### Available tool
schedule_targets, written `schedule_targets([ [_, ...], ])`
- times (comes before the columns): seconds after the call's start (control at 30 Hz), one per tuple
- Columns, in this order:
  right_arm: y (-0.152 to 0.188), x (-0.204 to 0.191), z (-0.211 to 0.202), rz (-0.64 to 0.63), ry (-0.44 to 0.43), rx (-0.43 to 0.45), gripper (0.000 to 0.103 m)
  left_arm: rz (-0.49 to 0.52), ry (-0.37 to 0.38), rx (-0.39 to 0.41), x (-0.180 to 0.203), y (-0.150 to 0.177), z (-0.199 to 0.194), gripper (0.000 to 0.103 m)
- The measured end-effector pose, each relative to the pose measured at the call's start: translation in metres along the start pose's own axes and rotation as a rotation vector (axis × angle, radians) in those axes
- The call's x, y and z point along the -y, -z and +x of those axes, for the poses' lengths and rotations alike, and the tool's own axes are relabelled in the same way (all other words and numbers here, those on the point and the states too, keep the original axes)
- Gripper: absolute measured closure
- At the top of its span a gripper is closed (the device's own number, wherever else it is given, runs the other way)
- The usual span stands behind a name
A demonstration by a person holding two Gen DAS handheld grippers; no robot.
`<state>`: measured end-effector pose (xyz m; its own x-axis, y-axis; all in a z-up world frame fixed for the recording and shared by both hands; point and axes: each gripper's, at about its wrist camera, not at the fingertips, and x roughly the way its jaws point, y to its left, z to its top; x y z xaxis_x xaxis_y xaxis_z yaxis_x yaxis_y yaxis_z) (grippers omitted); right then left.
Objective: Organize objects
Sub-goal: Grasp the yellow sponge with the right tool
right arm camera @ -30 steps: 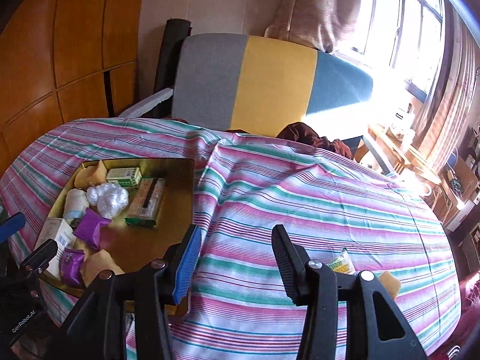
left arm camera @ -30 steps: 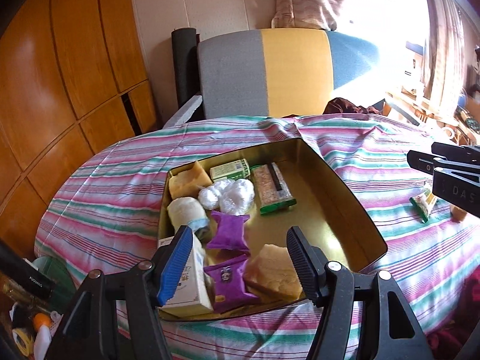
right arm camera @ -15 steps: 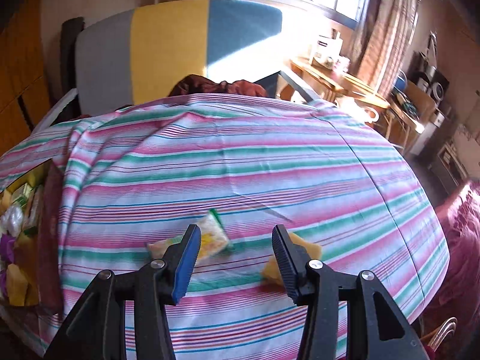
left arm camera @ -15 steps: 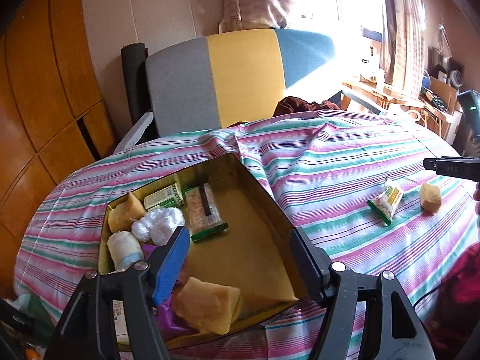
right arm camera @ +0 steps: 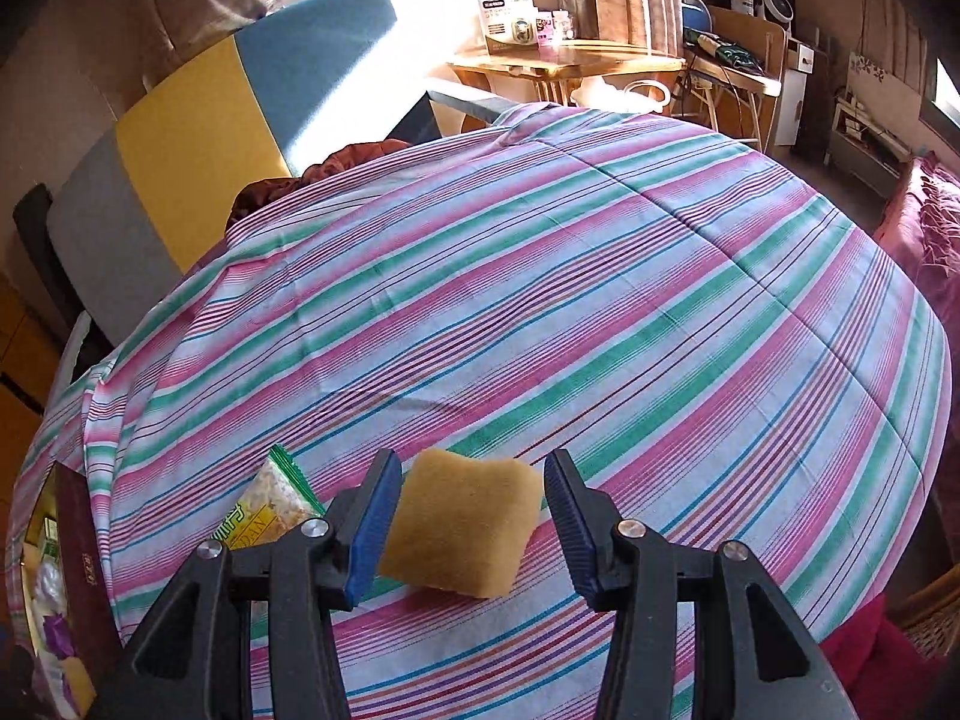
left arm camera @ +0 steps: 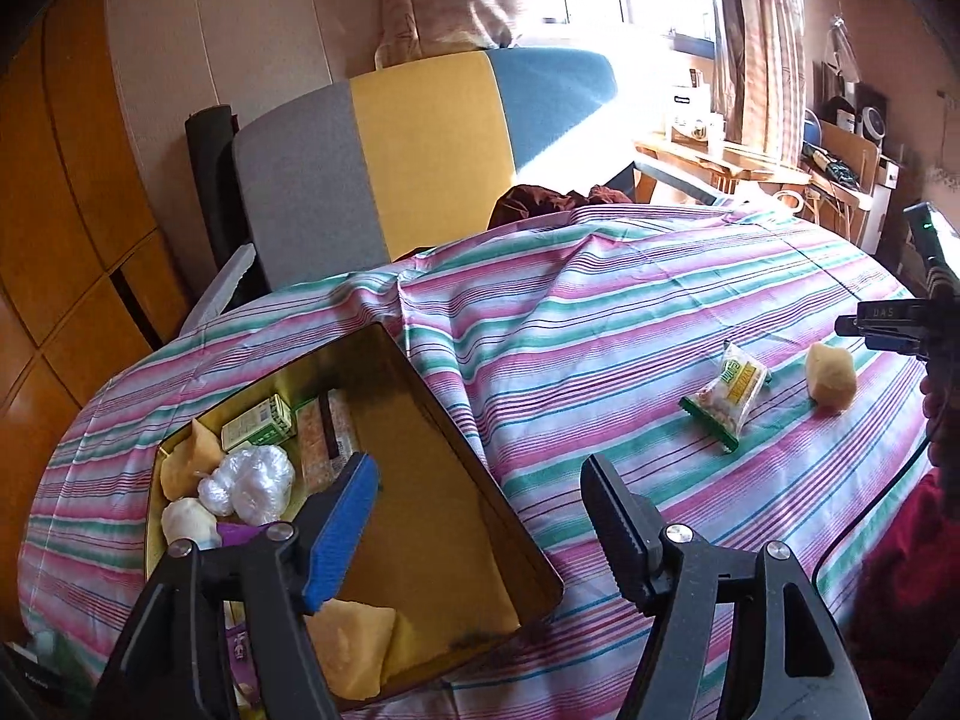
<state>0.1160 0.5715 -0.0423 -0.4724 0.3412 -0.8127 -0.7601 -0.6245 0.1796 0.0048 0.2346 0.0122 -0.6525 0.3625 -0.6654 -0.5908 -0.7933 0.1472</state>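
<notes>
Straddling the porous yellow square sponge [right arm camera: 461,531] on the striped cloth [right arm camera: 540,312] with our right gripper [right arm camera: 474,519] unclenched, we see a crinkly snack packet [right arm camera: 270,507] beside it, our left gripper [left arm camera: 480,516] empty, spread above the gold tin [left arm camera: 420,480].

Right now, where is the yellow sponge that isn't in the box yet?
The yellow sponge lies on the striped tablecloth, between the open fingers of the right hand-held gripper. The green snack packet is just left of it in the right wrist view.
</notes>
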Motion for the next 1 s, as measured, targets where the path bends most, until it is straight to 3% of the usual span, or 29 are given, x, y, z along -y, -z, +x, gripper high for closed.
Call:
schedule_targets([
  [0.3,0.0,-0.002,0.004,-0.017,0.012,-0.018,0.052,0.063,-0.016,0.017,0.017,-0.008,0.002,0.028],
  [0.4,0.0,-0.003,0.01,-0.029,0.009,-0.045,0.048,0.083,-0.014,0.011,0.024,-0.011,0.006,0.028],
  [1.0,0.001,0.002,0.018,-0.022,0.018,-0.094,0.042,0.159,0.041,-0.033,0.064,-0.02,0.039,0.028],
])
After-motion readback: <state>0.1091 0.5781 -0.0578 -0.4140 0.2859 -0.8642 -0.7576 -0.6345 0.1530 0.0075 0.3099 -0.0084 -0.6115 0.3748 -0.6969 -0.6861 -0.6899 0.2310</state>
